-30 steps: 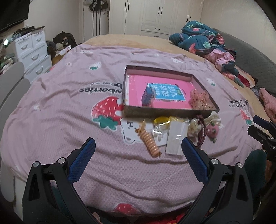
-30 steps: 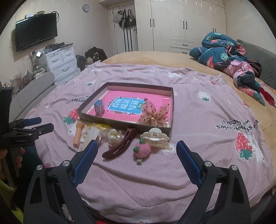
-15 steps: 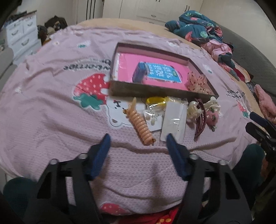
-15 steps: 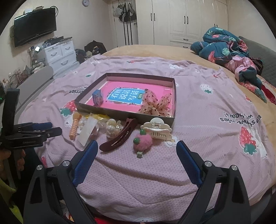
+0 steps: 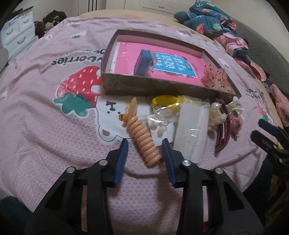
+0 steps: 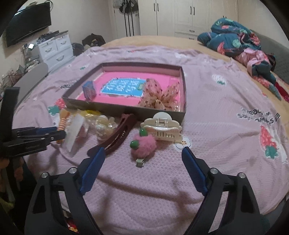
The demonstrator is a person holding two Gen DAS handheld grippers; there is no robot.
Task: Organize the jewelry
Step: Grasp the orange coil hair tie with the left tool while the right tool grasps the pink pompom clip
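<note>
Left gripper [image 5: 144, 150] has narrowed its jaws around the spiral hair tie [image 5: 144, 142]

Home bedroom, bed with strawberry-print bedspread [image 6: 216, 101], white wardrobes [image 6: 182, 16], drawer unit [image 6: 54, 48], wall-mounted TV [image 6: 27, 21]

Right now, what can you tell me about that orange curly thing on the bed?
The orange spiral hair tie is a peach-orange coil that looks like smooth plastic, with a flat pointed tab at its far end. It lies slanted on the purple blanket, in front of the box, touching a clear packet. The left gripper is open, its blue pads either side of the coil's near end, not yet pinching.
</note>
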